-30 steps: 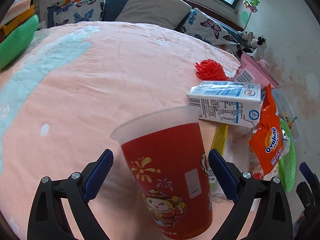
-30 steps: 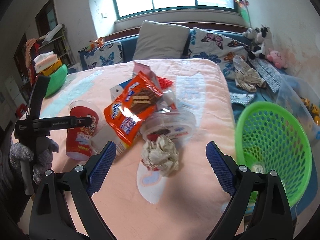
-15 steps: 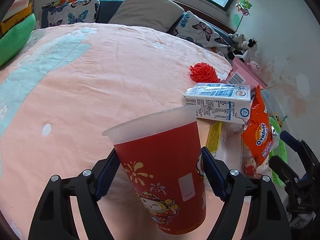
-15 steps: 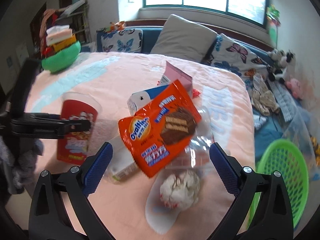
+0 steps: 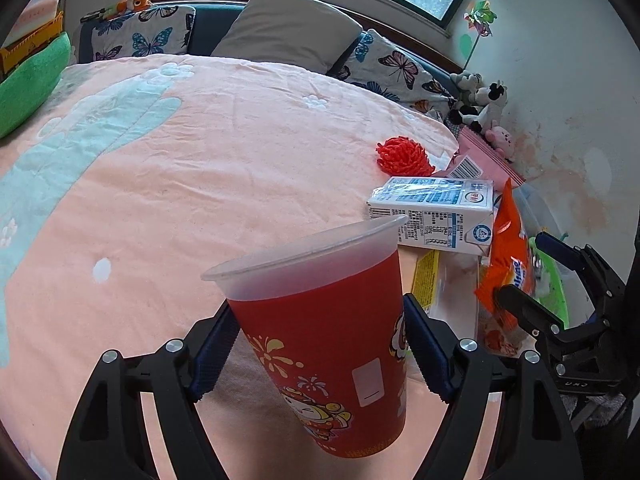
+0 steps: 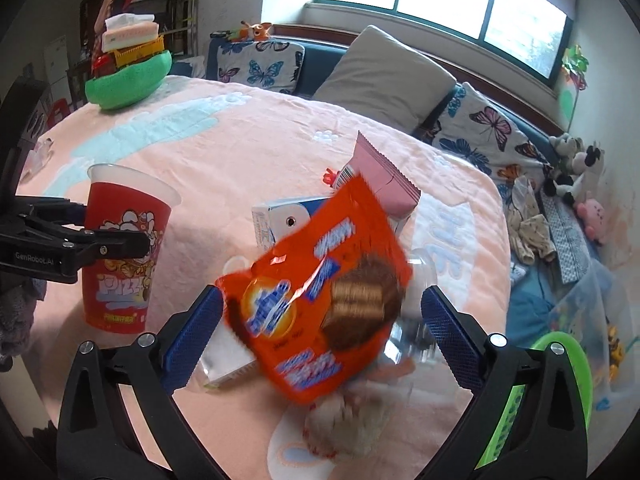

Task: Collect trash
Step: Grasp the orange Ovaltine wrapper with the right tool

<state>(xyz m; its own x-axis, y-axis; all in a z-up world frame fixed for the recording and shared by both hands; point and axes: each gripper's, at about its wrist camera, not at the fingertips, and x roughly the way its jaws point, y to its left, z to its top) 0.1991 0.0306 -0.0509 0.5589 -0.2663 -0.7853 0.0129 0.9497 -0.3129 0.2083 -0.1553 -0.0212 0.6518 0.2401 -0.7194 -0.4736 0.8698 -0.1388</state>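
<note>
Since approx a sec ago, left gripper (image 5: 320, 344) has gone from standing spread either side of the red cup (image 5: 324, 344) to pinching it, both blue pads (image 5: 212, 348) now against the cup wall; right gripper (image 6: 320, 334) has swung over from the crumpled paper wad (image 6: 348, 424) to the orange snack bag (image 6: 316, 292), its jaws opening wider, spread w/ the bag between them but not pressed.

Left wrist view: cup fills centre-bottom of frame, tilted, on the pink blanket (image 5: 180, 168) of the bed. Milk carton (image 5: 432, 212) lies right of centre, red pom-pom (image 5: 404, 156) just above it, pink packet (image 5: 488, 156) at its upper right. Right gripper shows at the right edge, beside the orange bag.

Right wrist view: cup at left, clamped by the left gripper coming in from the left edge. Orange bag is blurred, centre frame, over the carton & a clear plastic container (image 6: 416, 340). Paper wad sits bottom centre. Green basket (image 6: 576, 376) lower right, off the bed edge.
</note>
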